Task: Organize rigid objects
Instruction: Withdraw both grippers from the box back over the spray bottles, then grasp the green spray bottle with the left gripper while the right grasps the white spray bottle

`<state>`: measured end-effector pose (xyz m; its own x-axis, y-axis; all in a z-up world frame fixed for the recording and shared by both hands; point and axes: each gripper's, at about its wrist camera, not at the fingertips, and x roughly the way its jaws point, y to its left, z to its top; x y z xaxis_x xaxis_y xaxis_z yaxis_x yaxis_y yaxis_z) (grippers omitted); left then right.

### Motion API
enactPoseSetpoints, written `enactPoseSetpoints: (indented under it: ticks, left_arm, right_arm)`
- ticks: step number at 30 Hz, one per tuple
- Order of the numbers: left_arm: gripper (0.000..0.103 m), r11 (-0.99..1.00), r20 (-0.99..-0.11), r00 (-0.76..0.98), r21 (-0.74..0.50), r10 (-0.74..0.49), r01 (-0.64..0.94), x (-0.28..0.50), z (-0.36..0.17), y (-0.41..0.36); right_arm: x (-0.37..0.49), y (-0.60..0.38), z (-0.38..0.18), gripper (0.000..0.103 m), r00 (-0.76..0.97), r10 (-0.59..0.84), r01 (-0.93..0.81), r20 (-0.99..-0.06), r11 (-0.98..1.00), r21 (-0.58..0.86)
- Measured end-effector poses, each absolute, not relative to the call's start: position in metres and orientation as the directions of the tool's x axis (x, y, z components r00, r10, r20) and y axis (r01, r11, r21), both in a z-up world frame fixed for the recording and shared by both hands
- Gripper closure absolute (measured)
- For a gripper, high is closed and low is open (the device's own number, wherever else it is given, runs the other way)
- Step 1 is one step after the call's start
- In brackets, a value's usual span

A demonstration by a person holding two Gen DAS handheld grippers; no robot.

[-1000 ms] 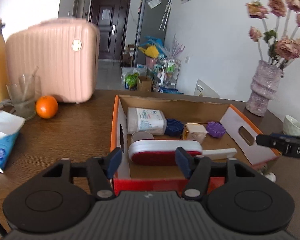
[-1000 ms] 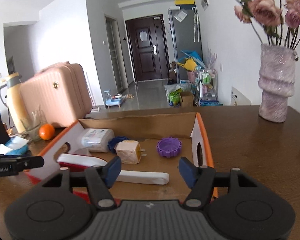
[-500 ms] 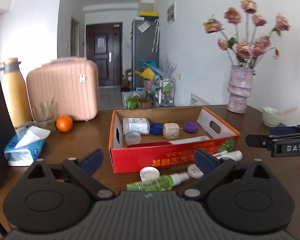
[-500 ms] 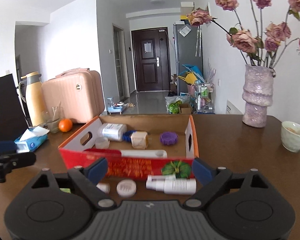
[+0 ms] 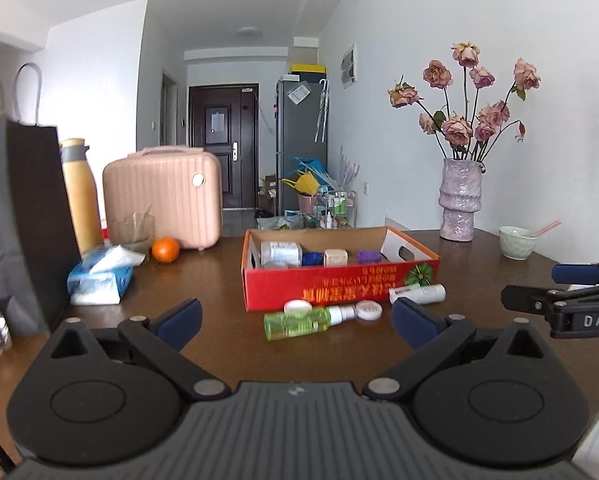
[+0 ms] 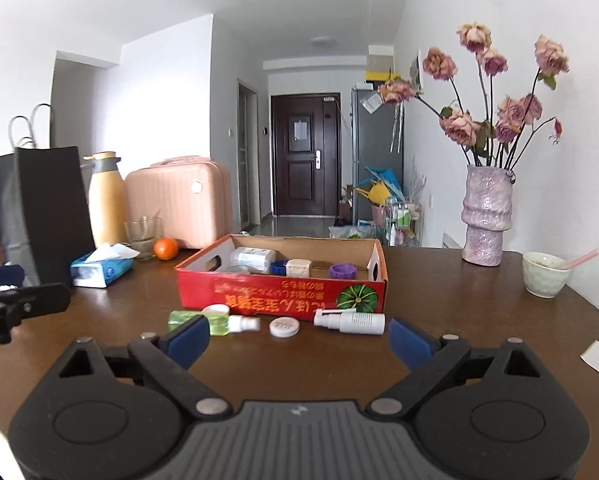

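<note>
Partly done: red cardboard box [image 6: 283, 294] on the dark wooden counter [image 6: 459, 320] already holds a white labelled bottle [image 6: 253, 258], beige cube [image 6: 297, 268], purple round lid [image 6: 341, 271]. Left outside, just in front of box: green clear spray bottle [image 5: 299, 322], white spray bottle [image 6: 349, 321], two white round caps [image 6: 284, 326]. Left gripper [image 5: 295, 318] spread wide, holding nothing; right gripper [image 6: 297, 338] likewise. Readable writing: "DAS" on right gripper's side in left view; box print upside-down, illegible.
</note>
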<state>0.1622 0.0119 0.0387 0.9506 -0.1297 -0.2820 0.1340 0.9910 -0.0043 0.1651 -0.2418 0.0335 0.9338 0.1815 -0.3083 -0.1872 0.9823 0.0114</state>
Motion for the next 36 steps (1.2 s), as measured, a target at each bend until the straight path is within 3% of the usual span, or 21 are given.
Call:
enactPoseSetpoints:
  ticks: [10,16,23,28,36]
  left_arm:
    - [0.0,0.993,-0.28,0.953,-0.031,-0.116,0.112,0.133,0.034,0.024]
    - [0.0,0.992,-0.339,0.932,-0.045,-0.129,0.121,0.152,0.014,0.022]
    - [0.0,0.99,-0.437,0.888,-0.061,-0.139,0.125,0.205,-0.01,0.021]
    - [0.0,0.976,-0.499,0.841,-0.151,-0.21,0.155,0.258,-0.012,0.027]
    - [0.0,0.976,-0.539,0.814,-0.102,-0.217,0.193,0.345,-0.016,0.015]
  right_arm:
    - [0.121,-0.243,0.035,0.0,0.948,0.174,-0.182,-0.268,0.983,-0.006]
    - [0.142,-0.251,0.015,0.0,0.935,0.155,-0.154,-0.318,0.988,0.027]
    - [0.192,-0.254,-0.015,0.003,0.882,0.172,-0.162,-0.439,0.985,0.059]
    - [0.24,-0.253,-0.016,0.003,0.871,0.167,-0.167,-0.462,0.985,0.041]
    - [0.321,-0.255,-0.012,0.003,0.861,0.151,-0.186,-0.485,0.982,-0.025]
